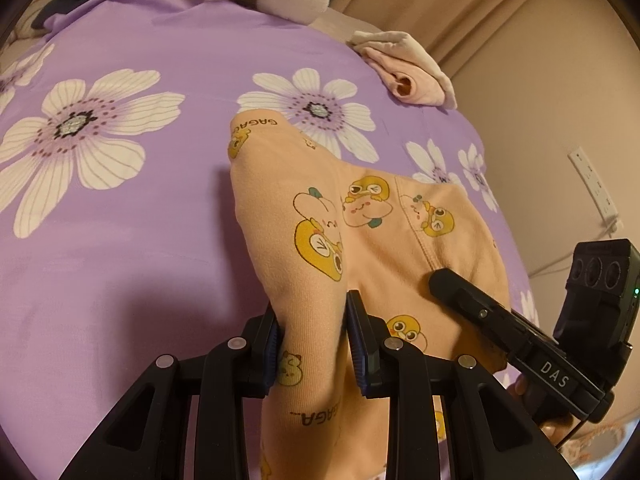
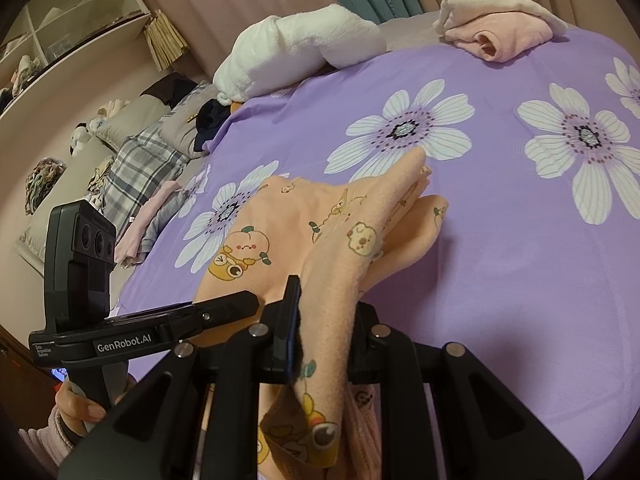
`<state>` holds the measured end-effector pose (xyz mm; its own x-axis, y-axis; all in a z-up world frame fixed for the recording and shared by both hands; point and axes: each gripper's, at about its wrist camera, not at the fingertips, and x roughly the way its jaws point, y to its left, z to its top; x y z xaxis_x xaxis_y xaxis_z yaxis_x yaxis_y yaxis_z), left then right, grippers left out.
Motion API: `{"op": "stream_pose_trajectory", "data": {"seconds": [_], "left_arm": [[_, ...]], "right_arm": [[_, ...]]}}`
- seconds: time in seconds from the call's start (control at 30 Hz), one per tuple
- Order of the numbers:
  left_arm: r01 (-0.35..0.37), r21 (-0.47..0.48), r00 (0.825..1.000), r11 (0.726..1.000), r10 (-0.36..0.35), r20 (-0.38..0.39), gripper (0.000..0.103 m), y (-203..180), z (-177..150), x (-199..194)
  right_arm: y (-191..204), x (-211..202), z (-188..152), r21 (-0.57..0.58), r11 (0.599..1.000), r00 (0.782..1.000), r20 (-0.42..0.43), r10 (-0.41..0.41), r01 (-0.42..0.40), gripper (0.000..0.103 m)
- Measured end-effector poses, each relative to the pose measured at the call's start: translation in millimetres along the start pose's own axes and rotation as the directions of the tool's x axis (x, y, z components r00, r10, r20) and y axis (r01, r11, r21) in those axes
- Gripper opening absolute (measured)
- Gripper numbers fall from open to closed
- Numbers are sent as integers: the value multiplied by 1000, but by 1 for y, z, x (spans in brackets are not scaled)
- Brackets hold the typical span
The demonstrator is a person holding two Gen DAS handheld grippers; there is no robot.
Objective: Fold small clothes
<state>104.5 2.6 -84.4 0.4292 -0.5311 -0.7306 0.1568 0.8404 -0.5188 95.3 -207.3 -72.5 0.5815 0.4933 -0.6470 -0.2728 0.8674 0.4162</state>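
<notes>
— Peach cotton, printed with yellow ducks: that is the small garment (image 1: 360,216) you are holding over the purple flowered bedsheet (image 1: 132,208), isn't it?

— Yes. Your left tool (image 1: 312,340) is pinching a bunched fold of it between both blue pads, the jaws standing only narrowly apart with the cloth filling the gap.

— And the other one?

— Your right tool (image 2: 324,332) is gripping another edge of the same garment, jaws nearly closed on the fabric, which is draping down past the fingers towards the camera.

— Where is the rest of the cloth lying?

— It is stretching away from both tools, and its far end seems to be resting on the bedsheet; one leg or sleeve is pointing at a white flower.

— Anything else on the bed?

— A folded pale pink piece (image 2: 500,34) is sitting near the far edge, well apart from your garment, and a white plush toy (image 2: 296,50) is lying beside it. Your hand (image 2: 76,404) is showing at the left tool's handle.
</notes>
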Motion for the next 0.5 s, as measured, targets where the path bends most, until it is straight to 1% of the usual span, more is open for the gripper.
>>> {"op": "stream_pose_trajectory", "data": {"seconds": [0.5], "left_arm": [[-10,-33,1000,999,10,-3,28,18,6,3]], "right_arm": [[7,25,8,-14,1000,999,-34,0,-1,19]]}}
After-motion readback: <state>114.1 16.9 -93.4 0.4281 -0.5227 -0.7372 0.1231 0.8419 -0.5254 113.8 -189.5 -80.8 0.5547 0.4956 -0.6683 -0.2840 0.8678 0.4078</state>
